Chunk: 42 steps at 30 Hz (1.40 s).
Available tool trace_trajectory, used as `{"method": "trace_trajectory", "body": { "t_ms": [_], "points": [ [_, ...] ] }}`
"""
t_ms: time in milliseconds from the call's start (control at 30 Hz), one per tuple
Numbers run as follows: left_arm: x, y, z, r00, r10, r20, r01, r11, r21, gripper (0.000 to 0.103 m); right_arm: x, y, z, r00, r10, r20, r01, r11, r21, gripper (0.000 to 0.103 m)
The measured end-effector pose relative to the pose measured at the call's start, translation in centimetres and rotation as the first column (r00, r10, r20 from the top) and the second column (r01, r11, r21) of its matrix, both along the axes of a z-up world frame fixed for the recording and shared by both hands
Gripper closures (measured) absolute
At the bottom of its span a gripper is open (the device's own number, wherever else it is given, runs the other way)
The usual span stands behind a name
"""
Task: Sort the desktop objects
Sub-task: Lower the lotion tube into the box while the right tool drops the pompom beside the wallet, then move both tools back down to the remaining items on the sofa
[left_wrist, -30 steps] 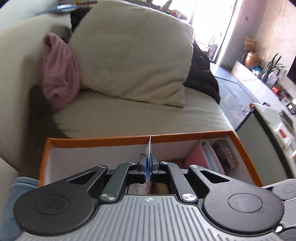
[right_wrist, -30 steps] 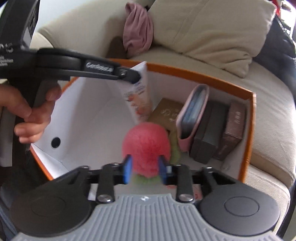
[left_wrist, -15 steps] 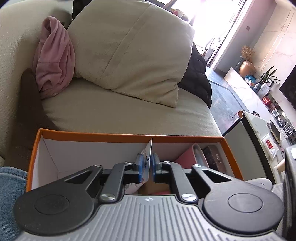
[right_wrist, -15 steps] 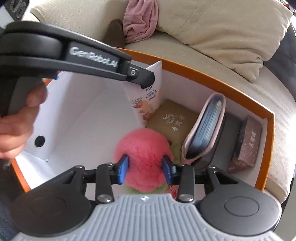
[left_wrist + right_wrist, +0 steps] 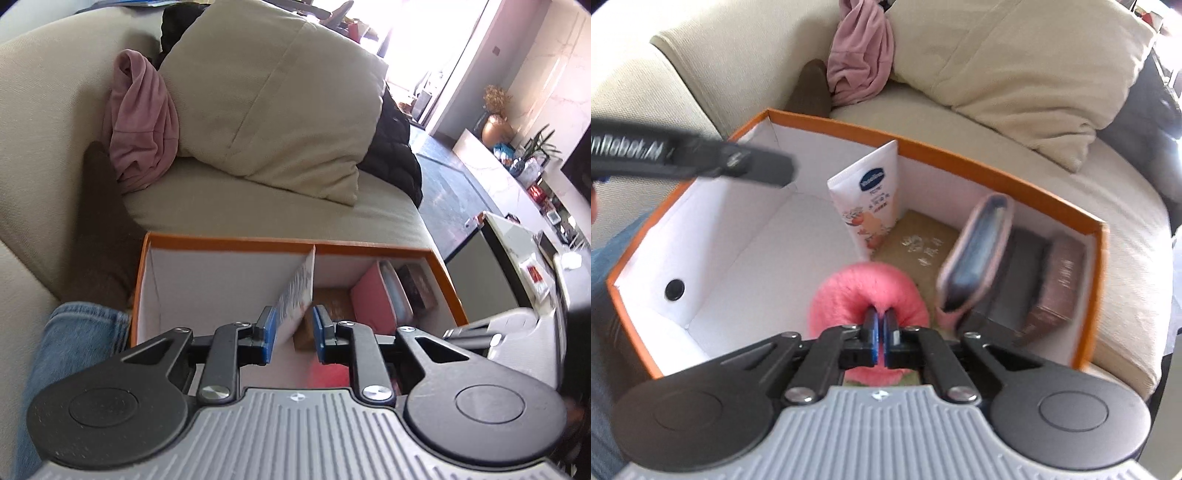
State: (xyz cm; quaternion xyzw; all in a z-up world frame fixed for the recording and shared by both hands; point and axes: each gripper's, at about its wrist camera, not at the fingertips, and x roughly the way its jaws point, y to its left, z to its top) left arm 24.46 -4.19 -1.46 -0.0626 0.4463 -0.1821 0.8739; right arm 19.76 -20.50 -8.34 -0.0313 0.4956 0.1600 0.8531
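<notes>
The box (image 5: 997, 162), orange outside and white inside, sits on the sofa (image 5: 280, 218). Its right end is packed: two dark cases (image 5: 1060, 273) against the right wall, a pink-edged pouch (image 5: 979, 254) leaning on them, and a brown packet (image 5: 923, 243) lying flat beside it. The left half is bare floor.

The tube (image 5: 868, 206) stands upright near the back wall, about mid-box. The left claw (image 5: 291, 332) has just been opening; its pads stand a little apart with the tube's lower end between them, and the right pad is clear of it, though the left may be touching. Draw that claw straight up and back so it does not tip the tube.

The pink pompom (image 5: 868, 295) lies in front of the tube, near the box's front wall. The right claw (image 5: 881, 332) has just closed, pinching deep into its fluff; the jaws are nearly together. Fluff compresses and may slip, so lift slowly and check that the whole ball follows before carrying it to the bare left side.
</notes>
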Motion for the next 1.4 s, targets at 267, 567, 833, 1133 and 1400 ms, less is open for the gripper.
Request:
{"method": "trace_trajectory", "body": {
  "t_ms": [267,567,833,1133,1400],
  "points": [
    [-3.9,-0.9,0.5,0.998,-0.058,-0.022,0.058,0.998,-0.007,0.080,-1.2,-2.8,0.2,0.997,-0.074,-0.006,0.073,0.990,-0.119,0.102],
    [-6.9,-1.1,0.8,0.996,-0.069,-0.049,0.067,0.997,-0.042,0.080,-1.3,-1.7,-0.5,0.999,-0.039,0.006,0.039,0.962,-0.270,0.100],
    [-9.9,-0.9,1.3,0.997,-0.072,-0.004,0.072,0.997,0.010,0.080,-3.7,-2.4,1.7,0.996,-0.056,0.066,0.067,0.981,-0.184,0.096],
    [-15.7,-1.0,2.4,0.980,-0.199,0.002,0.199,0.980,-0.011,0.079,-13.1,-2.5,5.7,0.972,-0.047,0.229,0.035,0.998,0.057,0.096],
    [-20.8,-1.4,-1.1,0.955,-0.261,-0.140,0.261,0.965,-0.017,0.053,-20.2,-1.8,2.6,0.981,-0.045,0.190,0.028,0.995,0.094,0.094]
  ]
}}
